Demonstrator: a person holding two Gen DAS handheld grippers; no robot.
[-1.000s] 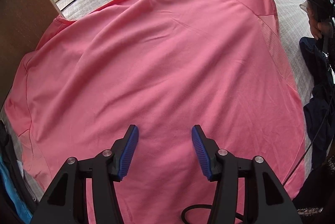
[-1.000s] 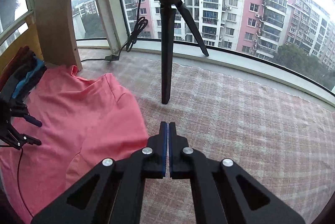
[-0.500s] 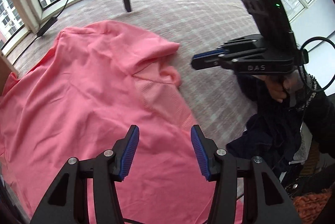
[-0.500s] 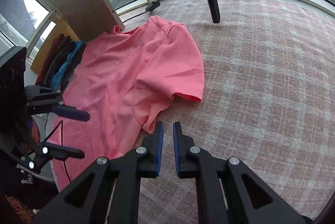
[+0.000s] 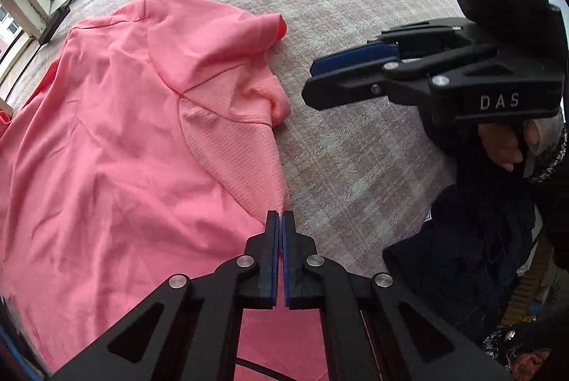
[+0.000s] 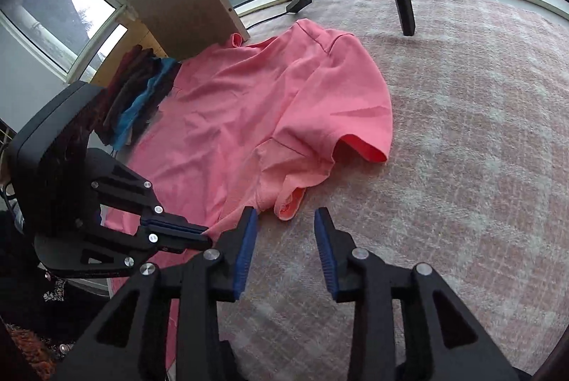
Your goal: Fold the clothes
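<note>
My left gripper (image 5: 280,215) tilts steeply down, fingers clamped on the pink T-shirt (image 5: 117,139) edge, while my right gripper (image 6: 285,215) angles over the carpet (image 6: 462,167), fingers opening, empty.

Pink shirt's (image 5: 106,167) hem (perhaps crumpled) beyond the frame edge.
</note>
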